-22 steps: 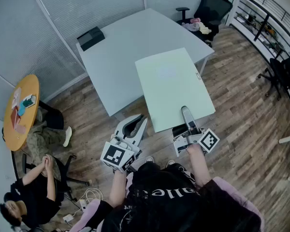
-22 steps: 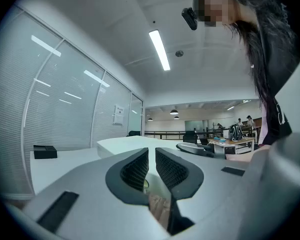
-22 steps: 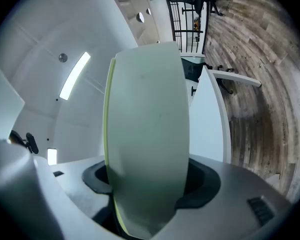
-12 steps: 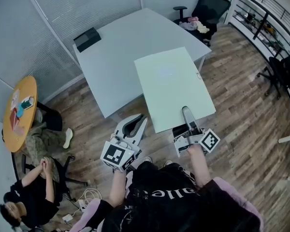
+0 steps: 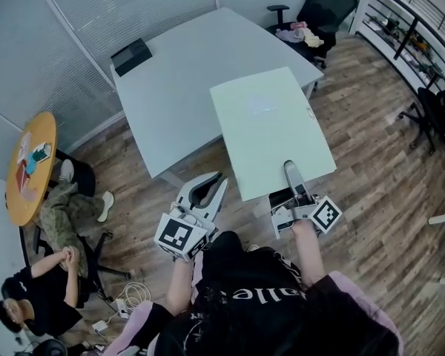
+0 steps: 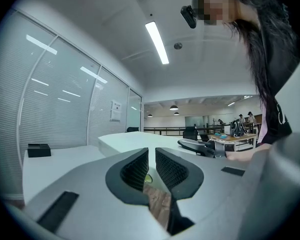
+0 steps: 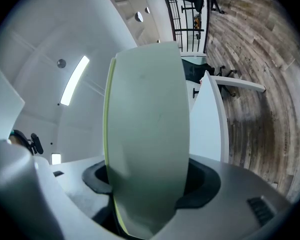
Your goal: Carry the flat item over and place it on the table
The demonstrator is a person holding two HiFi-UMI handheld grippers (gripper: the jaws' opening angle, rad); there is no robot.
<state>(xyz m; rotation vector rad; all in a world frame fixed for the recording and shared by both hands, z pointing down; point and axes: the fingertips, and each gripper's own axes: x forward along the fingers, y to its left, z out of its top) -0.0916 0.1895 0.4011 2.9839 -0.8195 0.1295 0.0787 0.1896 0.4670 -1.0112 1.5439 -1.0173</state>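
Observation:
A large flat pale green board [image 5: 271, 128] is held out level in front of me, its far end over the near corner of the white table [image 5: 185, 73]. My right gripper [image 5: 291, 172] is shut on the board's near edge. In the right gripper view the board [image 7: 147, 109] fills the middle and stands on edge between the jaws of the right gripper [image 7: 145, 184]. My left gripper [image 5: 219, 179] hangs to the left of the board, apart from it. Its jaws are shut with nothing between them, as the left gripper [image 6: 151, 160] shows in its own view.
A black box [image 5: 131, 56] lies on the table's far left corner. A black office chair [image 5: 322, 10] with clothes stands behind the table. A round orange table [image 5: 31, 165] and a seated person [image 5: 37, 302] are at the left. Railings [image 5: 415, 28] line the right.
The board's far end has moved slightly further over the table. Both grippers keep their hold and spacing. The seated person at lower left has slid a little down the view.

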